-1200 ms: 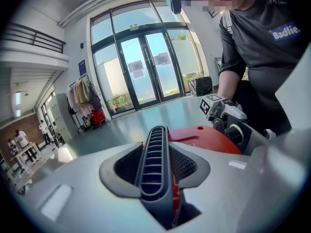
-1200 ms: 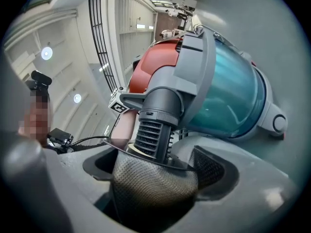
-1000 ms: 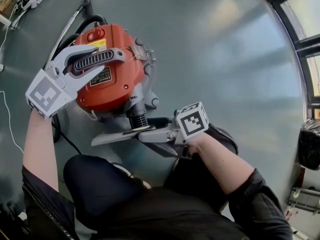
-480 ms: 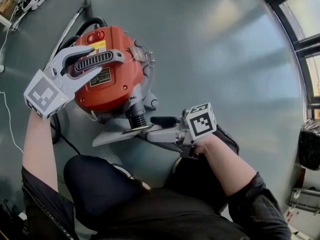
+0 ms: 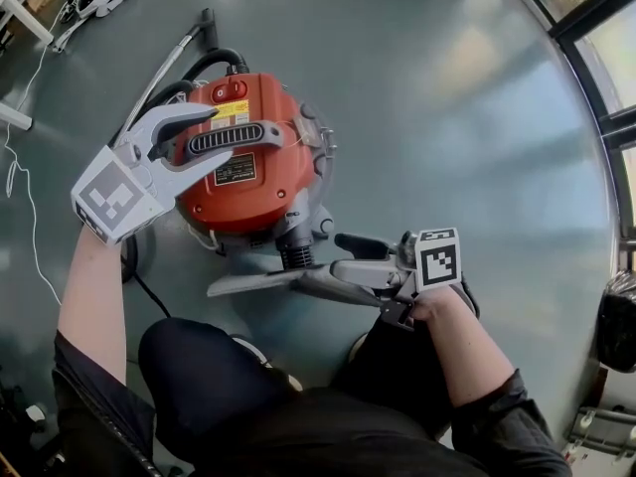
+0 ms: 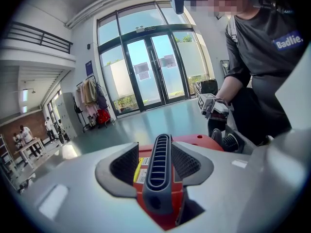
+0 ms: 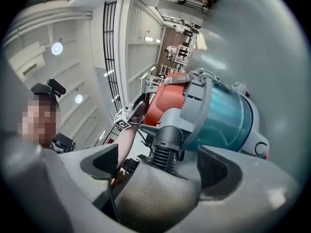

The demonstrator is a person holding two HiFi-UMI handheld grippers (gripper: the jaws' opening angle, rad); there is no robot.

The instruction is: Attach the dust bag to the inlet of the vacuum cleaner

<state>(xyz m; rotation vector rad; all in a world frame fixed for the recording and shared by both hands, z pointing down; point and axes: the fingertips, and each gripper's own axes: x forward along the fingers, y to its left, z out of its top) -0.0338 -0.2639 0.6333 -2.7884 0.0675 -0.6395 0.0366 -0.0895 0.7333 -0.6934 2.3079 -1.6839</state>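
A red vacuum cleaner lies on the grey floor with its ribbed grey inlet pointing toward me. My left gripper straddles the grey carry handle. Its jaws have just been opening, and gaps show on both sides of the handle. The grey mesh dust bag lies flat, with its collar at the inlet. My right gripper reaches in from the right, shut on the dust bag, which fills the space between its jaws.
The black hose and metal wand run off behind the vacuum cleaner. A thin cable trails along the left. My knees are close in front of the bag. Glass doors stand at the far right, with a dark bin beside them.
The left jaws stand wider around the handle than before. The right gripper has drawn a little to the right of the vacuum cleaner. The bag still sits at the inlet.
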